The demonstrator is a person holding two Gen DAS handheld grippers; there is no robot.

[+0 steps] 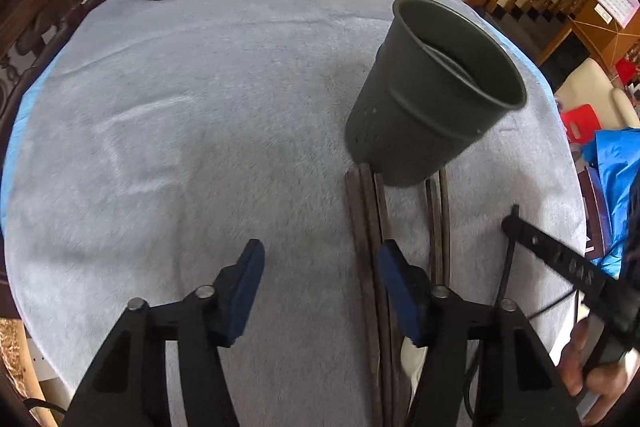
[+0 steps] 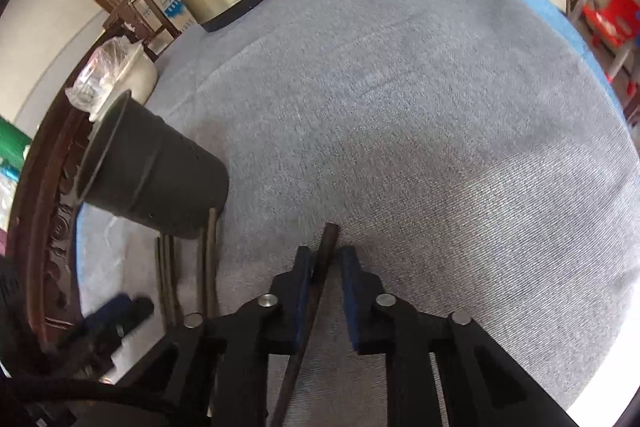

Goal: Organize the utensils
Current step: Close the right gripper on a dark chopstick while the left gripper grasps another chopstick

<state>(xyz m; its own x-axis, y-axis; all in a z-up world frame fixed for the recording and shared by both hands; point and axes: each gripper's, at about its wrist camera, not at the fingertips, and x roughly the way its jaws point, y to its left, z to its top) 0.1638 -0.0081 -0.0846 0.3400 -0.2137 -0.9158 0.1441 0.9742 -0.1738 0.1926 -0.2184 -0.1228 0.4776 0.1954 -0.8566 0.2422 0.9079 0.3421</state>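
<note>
The right claw [image 2: 326, 261] stands part-spread around one chopstick [image 2: 316, 299]; contact with the pads is unclear. The left claw [image 1: 320, 267] is spread wide, empty, with more chopsticks [image 1: 370, 227] beside its right finger, before the cup [image 1: 432, 95]. Sticks look light, stiff, slippery: grip mid-length.

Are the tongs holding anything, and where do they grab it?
The right tongs have one chopstick between their pads near its tip, but a gap shows, so I can't tell. The left tongs are open, holding nothing.
</note>
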